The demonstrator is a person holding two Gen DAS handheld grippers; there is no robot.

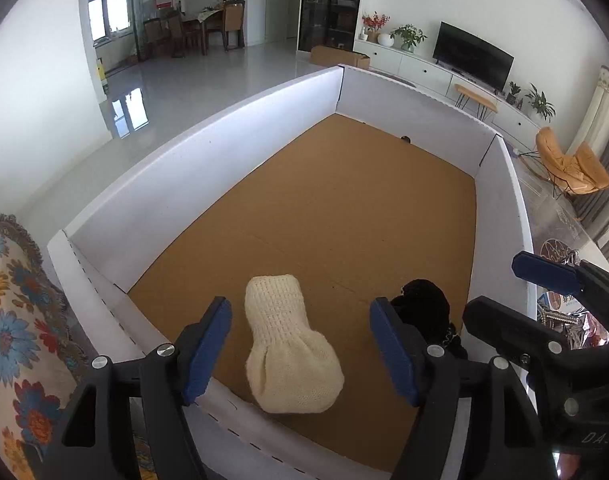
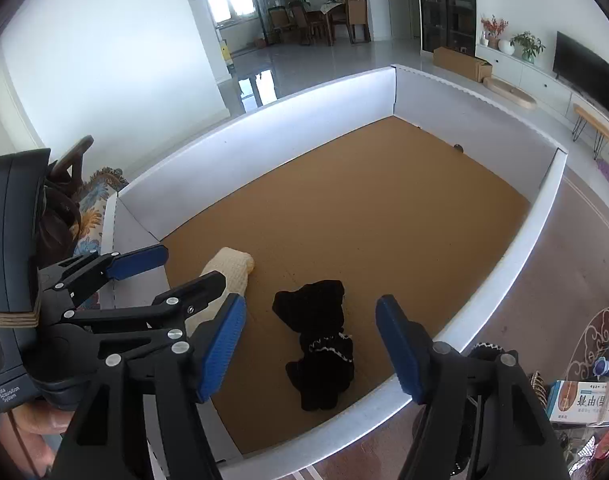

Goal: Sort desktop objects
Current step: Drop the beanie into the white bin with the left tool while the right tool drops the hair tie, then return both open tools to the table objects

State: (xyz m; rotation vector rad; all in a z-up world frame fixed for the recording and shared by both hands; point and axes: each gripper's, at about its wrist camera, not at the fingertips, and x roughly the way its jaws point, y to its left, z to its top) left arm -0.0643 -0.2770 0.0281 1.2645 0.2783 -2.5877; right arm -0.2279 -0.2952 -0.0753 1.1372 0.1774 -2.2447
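Note:
A cream knitted sock (image 1: 288, 352) shows between the blue pads of my left gripper (image 1: 300, 348), which stands open and touches it nowhere. The sock is low over the brown floor of the white-walled box (image 1: 208, 160), by the near wall; I cannot tell whether it rests there. A black sock with a white trim (image 2: 320, 340) lies on the box floor under my right gripper (image 2: 312, 344), also open and clear of it. The two grippers are side by side: the right gripper (image 1: 520, 300) shows in the left wrist view, the left gripper (image 2: 176, 272) in the right wrist view, with the cream sock (image 2: 234, 262) beyond it.
The box (image 2: 504, 280) takes up most of both views, its far floor bare except a small dark thing (image 1: 405, 139) at the back wall. A floral cloth (image 1: 20, 320) lies left of it. A medicine carton (image 2: 580, 400) and small clutter sit to the right. A hand (image 2: 36, 428) holds the left gripper.

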